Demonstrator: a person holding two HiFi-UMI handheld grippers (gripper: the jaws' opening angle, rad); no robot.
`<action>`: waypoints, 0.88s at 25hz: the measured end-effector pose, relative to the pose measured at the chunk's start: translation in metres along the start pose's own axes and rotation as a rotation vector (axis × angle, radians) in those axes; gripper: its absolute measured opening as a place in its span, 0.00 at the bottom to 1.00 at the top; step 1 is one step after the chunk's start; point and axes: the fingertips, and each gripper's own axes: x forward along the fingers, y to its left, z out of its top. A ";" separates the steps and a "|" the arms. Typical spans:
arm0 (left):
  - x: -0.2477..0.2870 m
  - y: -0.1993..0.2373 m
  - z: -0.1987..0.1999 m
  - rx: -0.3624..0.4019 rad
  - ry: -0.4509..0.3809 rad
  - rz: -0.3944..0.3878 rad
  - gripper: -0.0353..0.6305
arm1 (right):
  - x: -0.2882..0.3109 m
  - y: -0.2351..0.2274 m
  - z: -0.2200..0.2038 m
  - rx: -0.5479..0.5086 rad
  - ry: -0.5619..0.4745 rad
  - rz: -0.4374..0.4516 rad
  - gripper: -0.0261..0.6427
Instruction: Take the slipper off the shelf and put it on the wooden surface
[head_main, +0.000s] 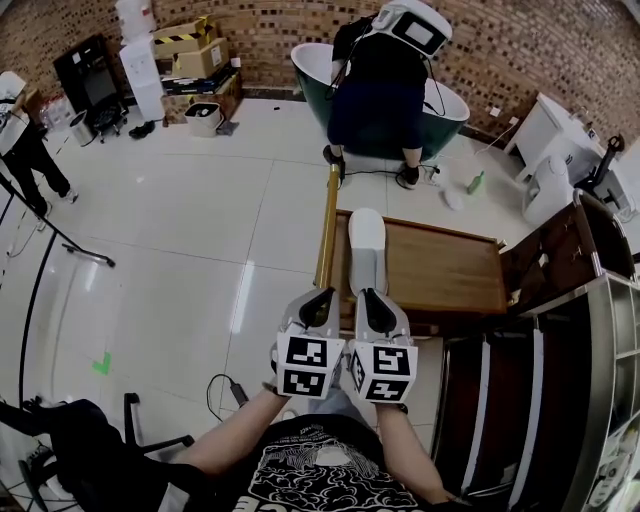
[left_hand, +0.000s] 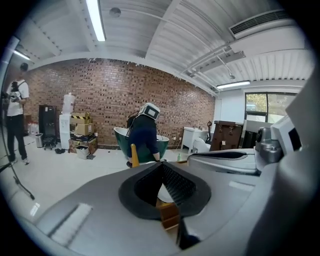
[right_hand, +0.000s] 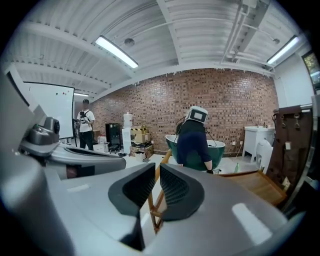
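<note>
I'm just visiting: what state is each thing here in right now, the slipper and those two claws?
slipper: lying flat on the wooden surface, free of both claws.
left claw: shut, tips touching, nothing held.
right claw: a narrow gap between its tips, nothing held.

The slipper (head_main: 367, 240) lying on the wooden surface (head_main: 450, 270) loses its near end behind the right tool (head_main: 373, 297); whether that tool touches it cannot be told. The surface's near left corner sits behind the left tool (head_main: 318, 297). Right of the surface, the shelf (head_main: 590, 370) runs off the picture's edge. Far left of the surface, a standing person (head_main: 22, 140) is partly cut off.
</note>
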 end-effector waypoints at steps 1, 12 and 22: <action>-0.008 -0.003 -0.002 0.003 -0.006 -0.005 0.06 | -0.009 0.005 0.000 -0.004 -0.008 -0.002 0.07; -0.091 -0.034 -0.015 0.043 -0.059 -0.034 0.06 | -0.098 0.049 0.001 -0.045 -0.084 -0.003 0.04; -0.134 -0.061 -0.013 0.077 -0.118 -0.028 0.06 | -0.146 0.056 0.003 -0.052 -0.123 0.012 0.04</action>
